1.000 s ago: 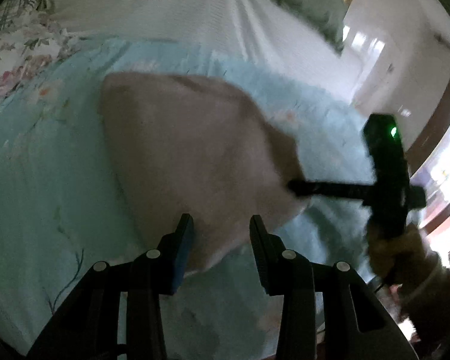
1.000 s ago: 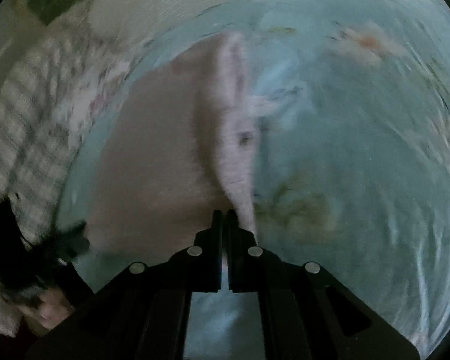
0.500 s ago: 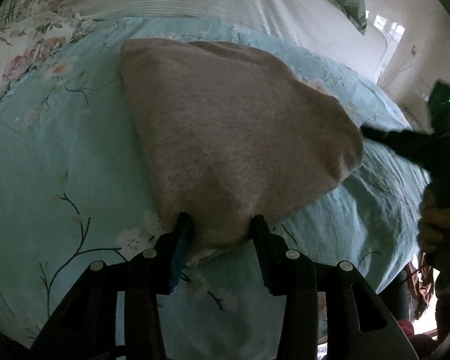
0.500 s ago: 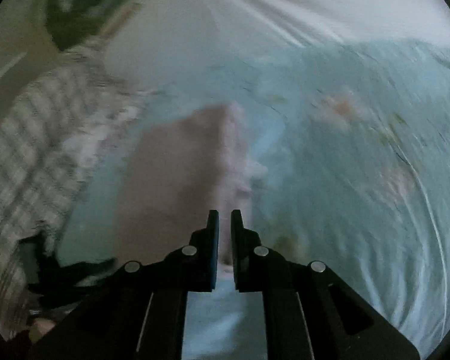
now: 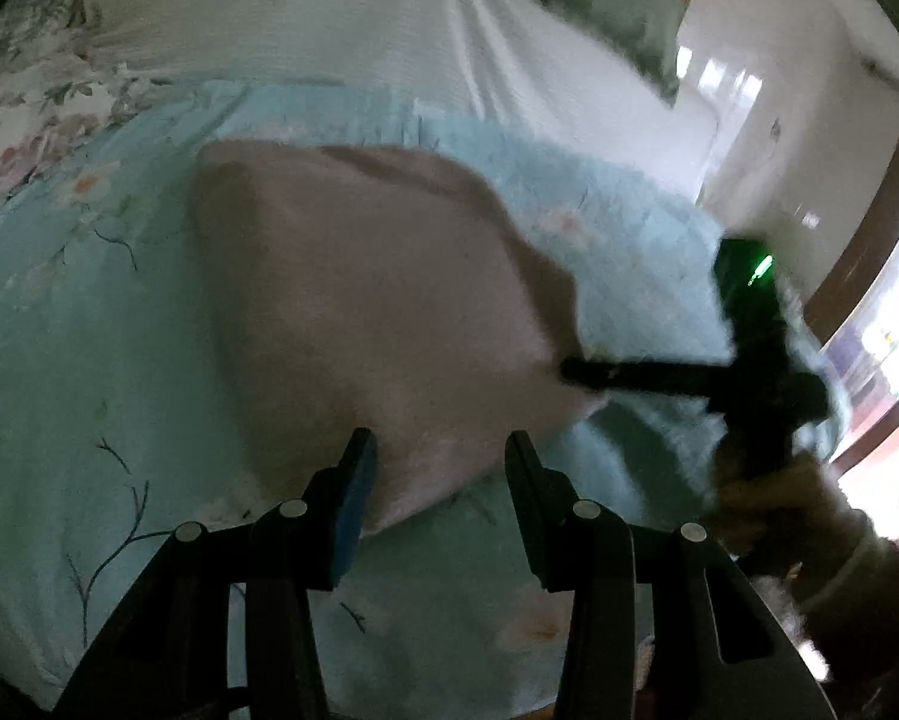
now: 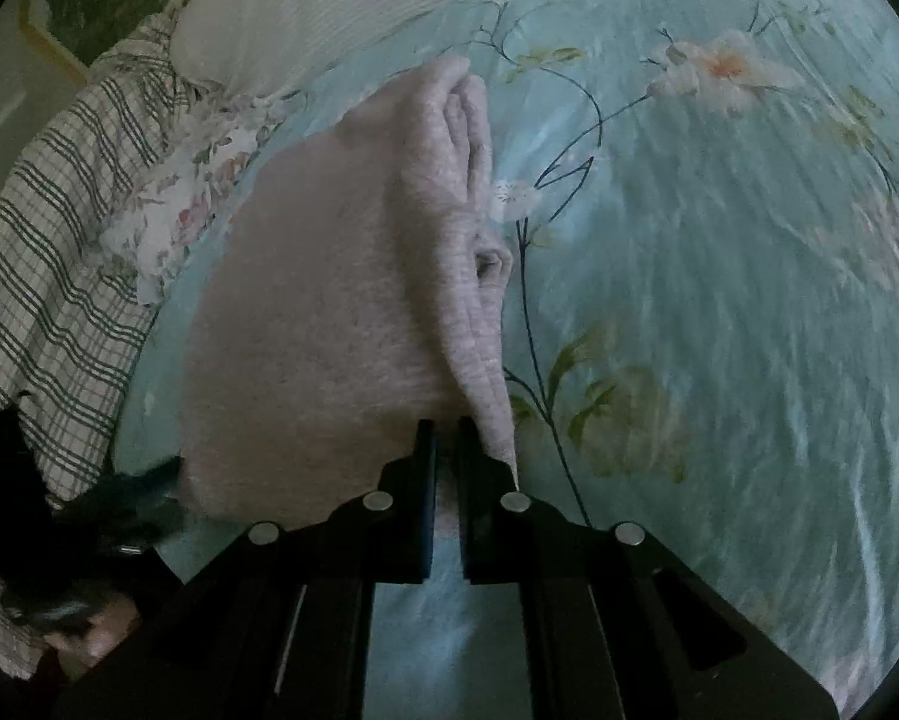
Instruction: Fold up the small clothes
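The left tongs (image 5: 434, 468) stand partly open, straddling the near edge of the folded pink garment (image 5: 365, 300) on the floral bed (image 5: 59, 360) without pinching it. The right tongs (image 6: 446, 435) are clenched on the garment's corner, angled downward.

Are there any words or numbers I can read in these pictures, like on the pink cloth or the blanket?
None: no words, numbers or labels can be read in either view.
The pink cloth shows no tag or print.
The blue blanket has only flowers and twigs on it, no letters.
The checked cloth has only stripes.
The right gripper shows a green light, which is not a word or number.
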`<state>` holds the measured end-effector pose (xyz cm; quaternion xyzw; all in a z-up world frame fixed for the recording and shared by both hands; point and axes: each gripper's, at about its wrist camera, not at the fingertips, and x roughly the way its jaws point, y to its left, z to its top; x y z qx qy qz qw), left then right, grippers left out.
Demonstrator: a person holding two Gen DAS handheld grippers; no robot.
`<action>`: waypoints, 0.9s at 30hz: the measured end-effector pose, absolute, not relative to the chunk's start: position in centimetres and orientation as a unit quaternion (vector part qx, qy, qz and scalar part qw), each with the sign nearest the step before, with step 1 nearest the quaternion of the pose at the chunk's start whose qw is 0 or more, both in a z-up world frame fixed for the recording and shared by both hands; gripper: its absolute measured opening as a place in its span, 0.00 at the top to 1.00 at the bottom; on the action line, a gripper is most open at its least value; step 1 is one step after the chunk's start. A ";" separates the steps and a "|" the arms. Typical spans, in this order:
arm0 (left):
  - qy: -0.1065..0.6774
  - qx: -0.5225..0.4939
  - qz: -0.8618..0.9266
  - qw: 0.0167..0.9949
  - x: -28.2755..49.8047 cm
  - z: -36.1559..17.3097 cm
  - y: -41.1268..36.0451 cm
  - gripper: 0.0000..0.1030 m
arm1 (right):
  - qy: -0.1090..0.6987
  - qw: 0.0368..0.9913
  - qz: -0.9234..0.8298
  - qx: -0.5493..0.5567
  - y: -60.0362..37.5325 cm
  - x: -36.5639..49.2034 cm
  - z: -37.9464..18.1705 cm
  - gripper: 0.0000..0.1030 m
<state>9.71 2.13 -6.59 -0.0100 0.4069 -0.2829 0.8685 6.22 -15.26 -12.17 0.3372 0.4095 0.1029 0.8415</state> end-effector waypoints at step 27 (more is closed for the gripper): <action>0.442 0.025 -0.204 0.873 8.6 -8.1 3.5 0.51 | 0.428 0.858 0.064 0.275 -13.3 2.8 -9.4 0.89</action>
